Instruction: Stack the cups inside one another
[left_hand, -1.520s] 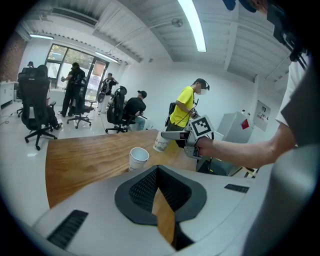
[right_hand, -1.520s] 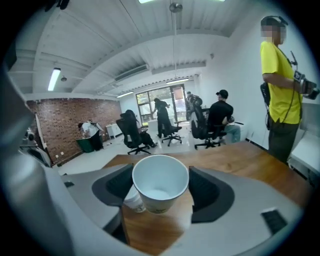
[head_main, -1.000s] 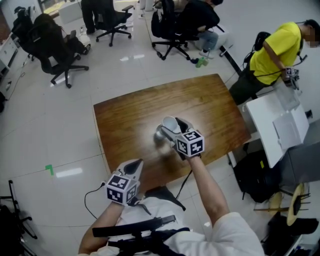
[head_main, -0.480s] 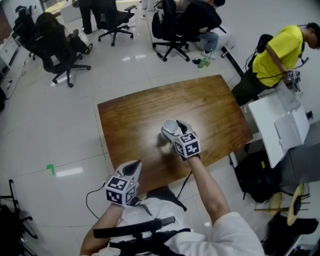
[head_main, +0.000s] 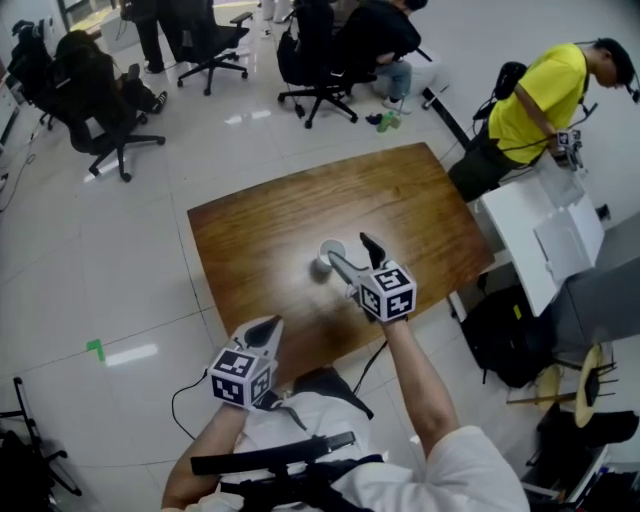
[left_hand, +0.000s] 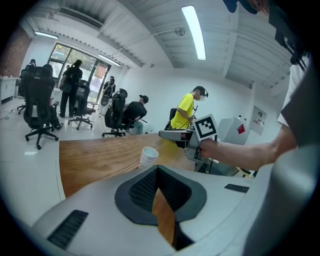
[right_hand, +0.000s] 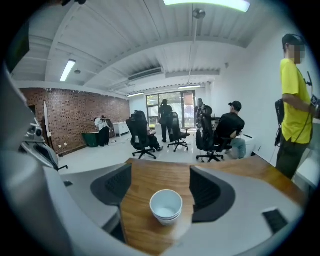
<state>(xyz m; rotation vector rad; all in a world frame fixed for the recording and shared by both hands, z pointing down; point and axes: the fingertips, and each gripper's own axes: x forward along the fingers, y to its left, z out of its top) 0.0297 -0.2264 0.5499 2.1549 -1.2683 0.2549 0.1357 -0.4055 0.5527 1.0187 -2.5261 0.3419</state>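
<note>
Hiding all but rims, nested cups (right_hand: 166, 206) stand untouched within the wide-spread right tool (head_main: 348, 247); left tool (head_main: 263, 327) closed, empty.

The head view looks steeply down on the wooden table (head_main: 260, 240) from overhead. Both gripper views sit low and close, facing across it; all 3 share the stacked cups (head_main: 331, 252).

Bright, even light from ceiling strip lights (left_hand: 194, 31); pale glare on the tabletop (head_main: 296, 288) and floor tiles (head_main: 130, 352); gripper views bend and darken at the edges
</note>
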